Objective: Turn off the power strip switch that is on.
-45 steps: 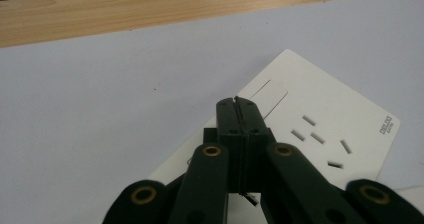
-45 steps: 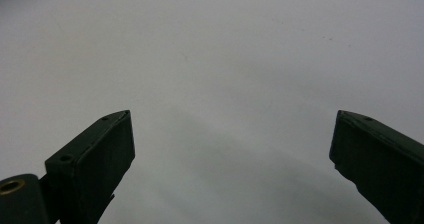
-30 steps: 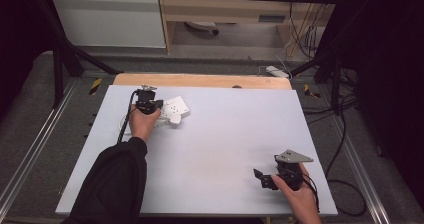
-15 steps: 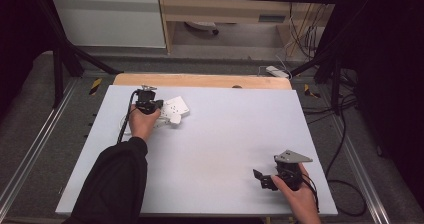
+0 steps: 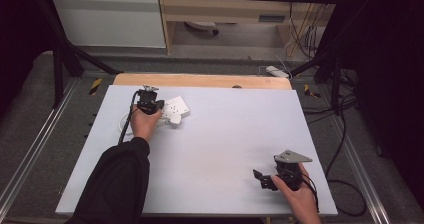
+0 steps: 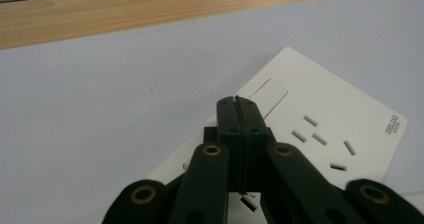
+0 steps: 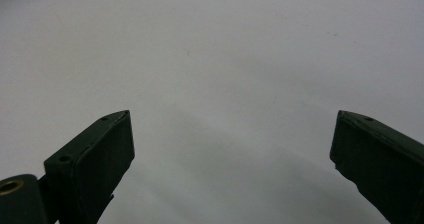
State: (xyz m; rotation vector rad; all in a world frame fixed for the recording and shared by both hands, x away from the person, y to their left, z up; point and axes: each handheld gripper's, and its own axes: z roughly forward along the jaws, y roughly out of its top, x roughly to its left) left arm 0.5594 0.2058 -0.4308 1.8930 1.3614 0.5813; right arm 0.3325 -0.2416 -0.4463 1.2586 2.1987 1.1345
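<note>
A white socket plate, with a rocker switch and pin slots on its face and small lettering at one corner, lay flat on the desk directly ahead of and beneath the left tool. In the high view the plate was seen just to the tool's right, touching or nearly touching it. The left tool was closed tight, its jaws pressed together with nothing visible between them; the tip rested over the plate's near edge, though contact could not be confirmed. A white cable or ring beside the left hand was too faint to identify.

The step in hand was judged to be positioning for a pick or a push of the plate. For a good grasp, the jaws would need to be spread first, then set astride one thin edge, since a flat plate offers little purchase from above.

Well apart, near the desk's front corner, the right tool was held wide open and empty above bare desk surface.
</note>
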